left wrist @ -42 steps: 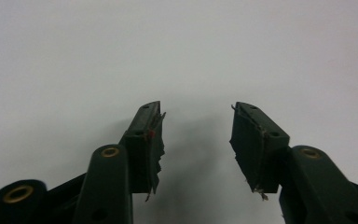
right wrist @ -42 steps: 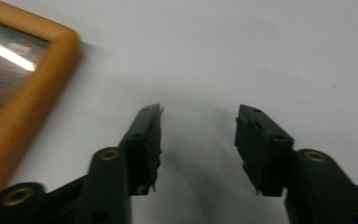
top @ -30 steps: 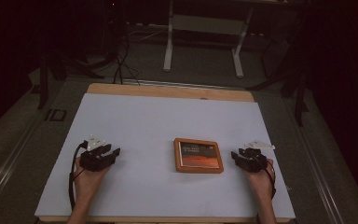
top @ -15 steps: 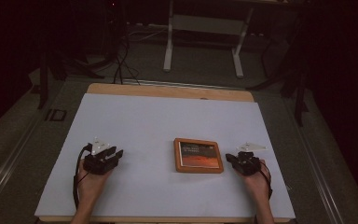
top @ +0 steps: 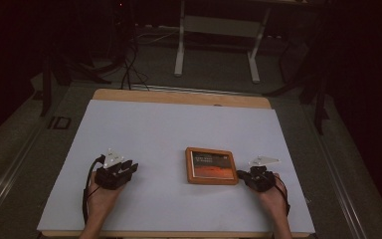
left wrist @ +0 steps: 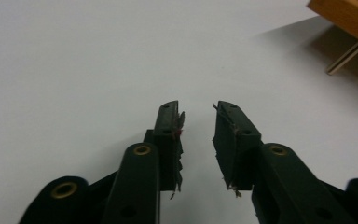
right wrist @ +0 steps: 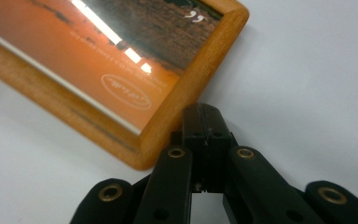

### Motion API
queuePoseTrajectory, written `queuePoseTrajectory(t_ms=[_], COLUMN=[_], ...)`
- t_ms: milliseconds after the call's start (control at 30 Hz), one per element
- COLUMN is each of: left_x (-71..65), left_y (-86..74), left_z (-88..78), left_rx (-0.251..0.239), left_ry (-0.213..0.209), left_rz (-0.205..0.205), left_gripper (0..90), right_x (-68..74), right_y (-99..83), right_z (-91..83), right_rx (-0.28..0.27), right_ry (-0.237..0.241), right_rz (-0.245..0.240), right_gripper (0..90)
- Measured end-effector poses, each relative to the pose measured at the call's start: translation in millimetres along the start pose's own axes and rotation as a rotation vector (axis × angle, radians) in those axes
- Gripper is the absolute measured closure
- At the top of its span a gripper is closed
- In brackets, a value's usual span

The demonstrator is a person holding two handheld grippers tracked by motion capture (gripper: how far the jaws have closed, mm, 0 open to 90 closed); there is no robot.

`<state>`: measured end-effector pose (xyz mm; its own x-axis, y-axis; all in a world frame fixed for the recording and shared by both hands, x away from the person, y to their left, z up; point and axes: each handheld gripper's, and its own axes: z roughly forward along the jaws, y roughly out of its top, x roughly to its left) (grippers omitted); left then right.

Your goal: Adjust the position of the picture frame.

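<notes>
Pushing with care is our job now. Our right gripper [top: 243, 175] has its jaws pressed tight together with nothing between them, and its tip sits right against the near right corner of the picture frame [top: 211, 166]. The wooden frame lies flat on the white table [top: 169, 124], a bit right of the middle. To do this step well, we think we should nudge the corner slowly and keep the tip low, so it does not slip over the wood and scratch the glass. A gentle push should turn or slide the frame without making it jump.

Our left gripper [top: 128, 168] rests well apart from the frame, on the left side of the table. Its jaws have just been closing, but a gap is left and nothing is in it.

A second ago the right gripper's jaws were partly apart; now they are clamped together. The left hand has slid a little closer to the frame. The frame itself has not moved.
</notes>
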<state>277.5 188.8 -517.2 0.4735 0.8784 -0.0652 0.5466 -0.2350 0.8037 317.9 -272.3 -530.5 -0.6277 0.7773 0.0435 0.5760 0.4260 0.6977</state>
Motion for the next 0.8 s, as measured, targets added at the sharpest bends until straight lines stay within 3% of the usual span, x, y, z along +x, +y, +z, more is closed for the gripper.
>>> queuePoseTrajectory(t_ms=[267, 467, 667, 800], left_x=[-8.5, -20.4, -35.9, -40.8], left_y=[1.8, 4.1, 5.6, 6.0], left_z=[1.5, 1.4, 7.0, 8.2], left_rx=[0.008, 0.000, 0.013, 0.016], left_ry=[-0.060, -0.152, -0.194, -0.216], left_rz=[0.048, 0.067, 0.114, 0.124], left_gripper=[89.5, 89.9, 89.9, 89.9], right_x=[10.6, 20.0, 31.7, 42.7], right_y=[1.2, 2.5, 4.7, 8.1], right_z=[0.8, 1.0, 4.5, 7.6], right_rx=[0.012, 0.016, 0.015, 0.017], right_ry=[0.028, 0.067, 0.120, 0.153], right_rz=[-0.029, -0.065, -0.102, -0.141], right_gripper=[90.0, 90.0, 90.0, 90.0])
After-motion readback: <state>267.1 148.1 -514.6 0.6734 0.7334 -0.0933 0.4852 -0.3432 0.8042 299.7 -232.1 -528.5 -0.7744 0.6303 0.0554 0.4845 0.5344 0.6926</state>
